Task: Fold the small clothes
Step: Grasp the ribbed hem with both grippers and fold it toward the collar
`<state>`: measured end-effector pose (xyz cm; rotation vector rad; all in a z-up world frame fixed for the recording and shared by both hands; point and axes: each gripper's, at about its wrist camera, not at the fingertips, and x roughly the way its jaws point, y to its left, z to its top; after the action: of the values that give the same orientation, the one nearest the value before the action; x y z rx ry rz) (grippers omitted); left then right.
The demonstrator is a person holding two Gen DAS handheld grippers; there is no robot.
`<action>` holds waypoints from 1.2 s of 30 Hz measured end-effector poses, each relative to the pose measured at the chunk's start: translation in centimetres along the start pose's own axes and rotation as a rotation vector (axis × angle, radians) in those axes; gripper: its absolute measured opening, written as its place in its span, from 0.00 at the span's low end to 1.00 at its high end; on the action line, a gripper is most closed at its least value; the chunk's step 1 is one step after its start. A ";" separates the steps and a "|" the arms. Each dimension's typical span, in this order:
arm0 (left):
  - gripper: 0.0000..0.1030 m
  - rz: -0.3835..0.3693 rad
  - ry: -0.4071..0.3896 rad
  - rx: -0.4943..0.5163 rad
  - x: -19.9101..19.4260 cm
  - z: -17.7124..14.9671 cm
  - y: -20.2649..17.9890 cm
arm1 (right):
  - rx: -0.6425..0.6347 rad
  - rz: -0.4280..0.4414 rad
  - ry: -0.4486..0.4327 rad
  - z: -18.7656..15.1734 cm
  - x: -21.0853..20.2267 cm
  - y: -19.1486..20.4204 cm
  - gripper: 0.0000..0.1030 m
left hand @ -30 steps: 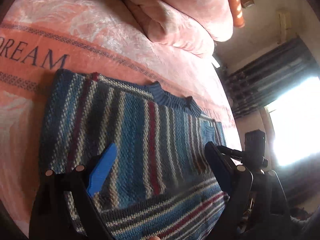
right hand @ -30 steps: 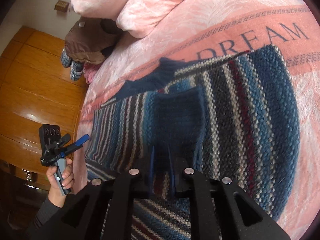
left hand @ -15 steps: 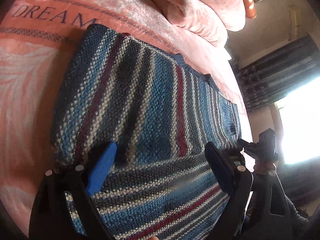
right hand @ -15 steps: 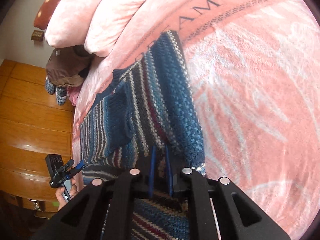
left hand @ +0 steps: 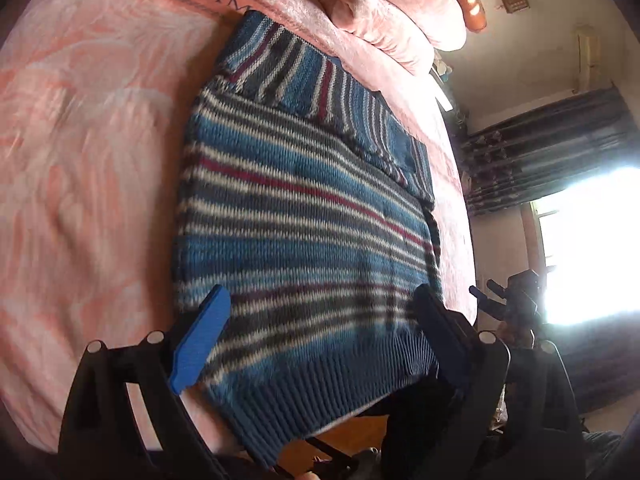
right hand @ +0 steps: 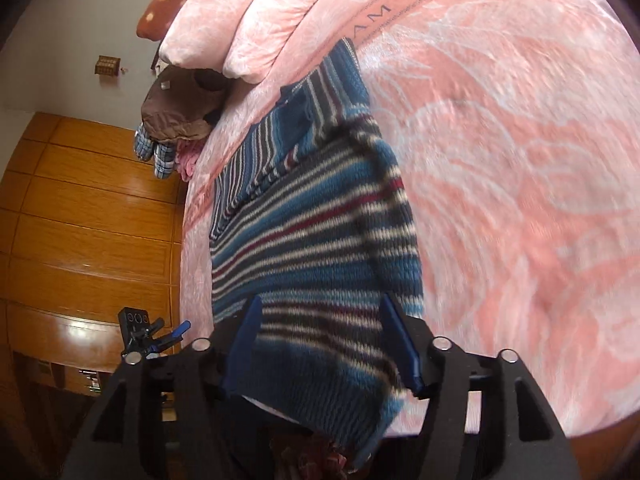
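Observation:
A blue, white and maroon striped knit sweater (left hand: 304, 208) lies flat on the pink bedspread (left hand: 100, 160), its ribbed hem hanging over the bed's near edge. A sleeve lies folded across the body. My left gripper (left hand: 320, 296) is open, its blue pads (left hand: 200, 340) straddling the hem area just above the knit. In the right wrist view the same sweater (right hand: 320, 232) fills the middle, and my right gripper (right hand: 320, 300) is open over the lower corner, holding nothing. Each view shows the other gripper small at the side: the right gripper (left hand: 508, 300) and the left gripper (right hand: 148, 332).
Pink pillows (left hand: 380, 12) are piled at the head of the bed. A brown garment (right hand: 184, 108) and plaid cloth hang off the bed's far side by a wooden wardrobe (right hand: 80, 220). Dark curtains (left hand: 560, 152) and a bright window stand to the right.
My right gripper was shut on the dark sleeve and has opened, leaving it on the sweater. Both grippers have drawn back toward the hem at the bed's edge.

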<state>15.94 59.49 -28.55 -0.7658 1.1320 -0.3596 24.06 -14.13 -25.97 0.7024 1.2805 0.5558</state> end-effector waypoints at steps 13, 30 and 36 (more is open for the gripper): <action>0.93 -0.046 0.181 -0.273 3.0 -11.5 4.8 | 0.177 -0.007 0.110 -11.2 1.2 -3.4 0.70; 0.54 -0.035 0.193 -0.381 5.3 -11.9 6.1 | 0.222 -0.033 0.155 -13.7 6.6 -3.1 0.39; 0.08 -0.028 0.163 -0.398 4.4 -11.8 6.2 | 0.203 -0.017 0.122 -13.6 5.5 -3.2 0.08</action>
<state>6.30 56.86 -38.42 -1.1172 1.3676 -0.2242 11.83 -10.16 -33.80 0.8354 1.4692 0.4643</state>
